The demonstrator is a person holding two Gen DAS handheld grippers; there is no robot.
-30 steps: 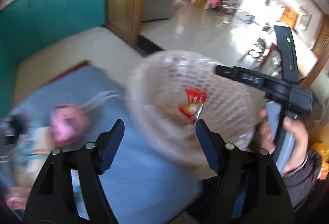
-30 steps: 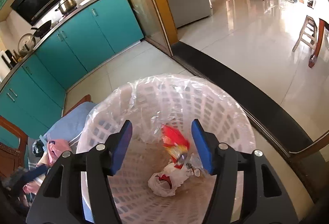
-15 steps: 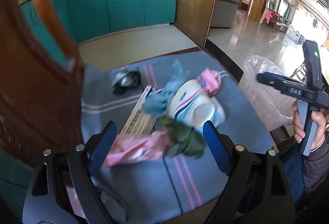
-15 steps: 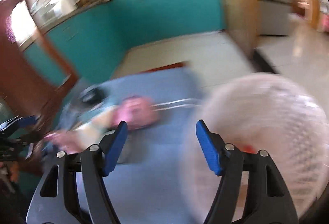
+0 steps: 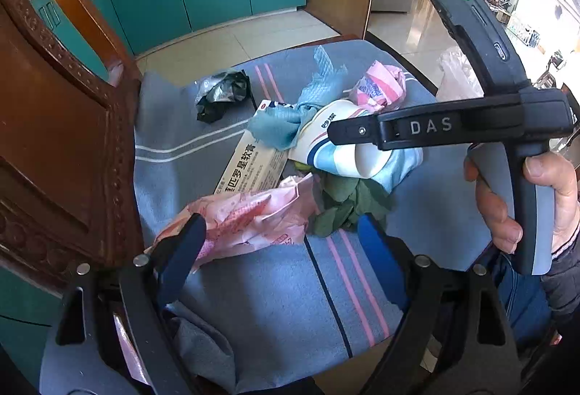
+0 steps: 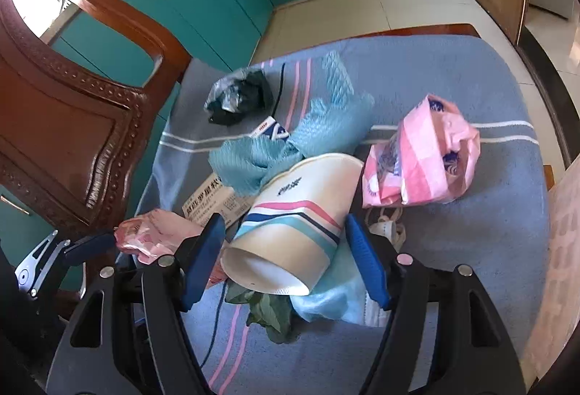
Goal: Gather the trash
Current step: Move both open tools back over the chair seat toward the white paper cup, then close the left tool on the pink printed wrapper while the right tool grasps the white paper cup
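On the blue striped cushion (image 6: 453, 76) of the wooden chair (image 6: 72, 112) lies a heap of trash: a paper cup (image 6: 293, 213) on its side, a pink striped bag (image 6: 420, 159), a blue mesh cloth (image 6: 286, 137), a flat carton (image 5: 253, 163), a crumpled dark wrapper (image 6: 235, 98), some green leaves (image 6: 272, 315) and a pink plastic wrapper (image 5: 250, 213). Right claw (image 6: 286, 261) spread wide, the cup's base end lying between its blue pads, neither pad clearly touching it yet. Left claw (image 5: 286, 246) also spread, empty, its left pad just at the pink plastic wrapper. The bin's plastic liner (image 5: 456, 76) shows beyond the cushion's far right edge. Step in hand, as judged: right claw takes the cup. Advice: close gently near the stiffer base rim, since a paper wall will likely crush and slip; lift straight up so the mesh cloth draped at the cup's mouth falls away. Left claw could shift right a little to centre on the wrapper, pinching a bunched fold, not a flat sheet.
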